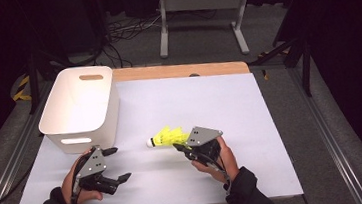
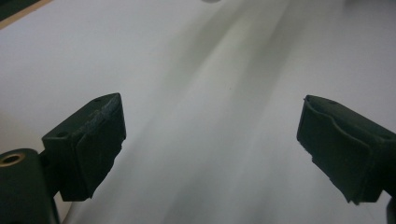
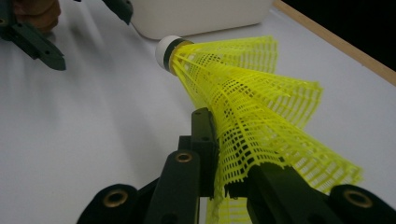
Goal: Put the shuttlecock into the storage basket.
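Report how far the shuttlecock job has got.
Done: the right tongs are shut on the skirt of the yellow shuttlecock, cork end toward the white bin. In hand: it sits low over the white table, outside the bin. The left tongs are open and hold nothing. Left, probably: carrying it to the bin.

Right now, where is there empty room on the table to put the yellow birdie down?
The white table is bare right of the white bin and beyond the shuttlecock. It is crowded near the front, where the left gripper and the right gripper are.
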`<state>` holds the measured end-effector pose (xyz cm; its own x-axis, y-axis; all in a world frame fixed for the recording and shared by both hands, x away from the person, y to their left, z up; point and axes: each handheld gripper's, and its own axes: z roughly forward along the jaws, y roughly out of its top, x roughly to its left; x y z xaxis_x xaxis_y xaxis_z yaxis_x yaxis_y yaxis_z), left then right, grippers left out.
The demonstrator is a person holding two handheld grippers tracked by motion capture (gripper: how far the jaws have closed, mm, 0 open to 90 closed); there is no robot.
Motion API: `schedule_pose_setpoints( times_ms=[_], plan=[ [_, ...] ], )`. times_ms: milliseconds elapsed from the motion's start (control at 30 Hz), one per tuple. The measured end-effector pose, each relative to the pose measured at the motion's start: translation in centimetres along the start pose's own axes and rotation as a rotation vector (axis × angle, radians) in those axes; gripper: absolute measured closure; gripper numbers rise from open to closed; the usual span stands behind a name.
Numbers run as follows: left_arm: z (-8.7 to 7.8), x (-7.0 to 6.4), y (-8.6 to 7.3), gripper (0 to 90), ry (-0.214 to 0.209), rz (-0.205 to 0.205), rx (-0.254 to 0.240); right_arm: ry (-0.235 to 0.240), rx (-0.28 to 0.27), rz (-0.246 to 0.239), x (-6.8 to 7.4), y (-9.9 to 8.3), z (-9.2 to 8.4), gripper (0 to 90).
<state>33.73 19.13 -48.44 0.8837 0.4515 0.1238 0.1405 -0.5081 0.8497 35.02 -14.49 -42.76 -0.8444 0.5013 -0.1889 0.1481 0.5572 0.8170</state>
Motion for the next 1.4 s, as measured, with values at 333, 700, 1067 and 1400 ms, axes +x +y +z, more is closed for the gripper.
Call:
schedule_pose_setpoints(
  times_ms=[333, 700, 1067, 1400],
  plan=[
    [2.9, 0.6, 1.8, 10.0, -0.081, -0.006, 0.011, 0.053, 0.062, -0.080, 2.2, 0.2, 1.6, 84.9],
    [4.4, 0.4, 2.8, 18.4, -0.125, -0.002, 0.033, 0.073, 0.104, -0.161, 3.5, 0.4, 2.3, 84.6],
    [6.0, 0.2, 3.7, 35.4, -0.171, 0.047, 0.085, 0.079, 0.126, -0.222, 4.2, 0.6, 2.5, 83.6],
    [7.4, -0.3, 4.6, 41.9, -0.202, 0.082, 0.109, 0.072, 0.180, -0.306, 4.7, 1.1, 2.4, 81.5]
  ],
)
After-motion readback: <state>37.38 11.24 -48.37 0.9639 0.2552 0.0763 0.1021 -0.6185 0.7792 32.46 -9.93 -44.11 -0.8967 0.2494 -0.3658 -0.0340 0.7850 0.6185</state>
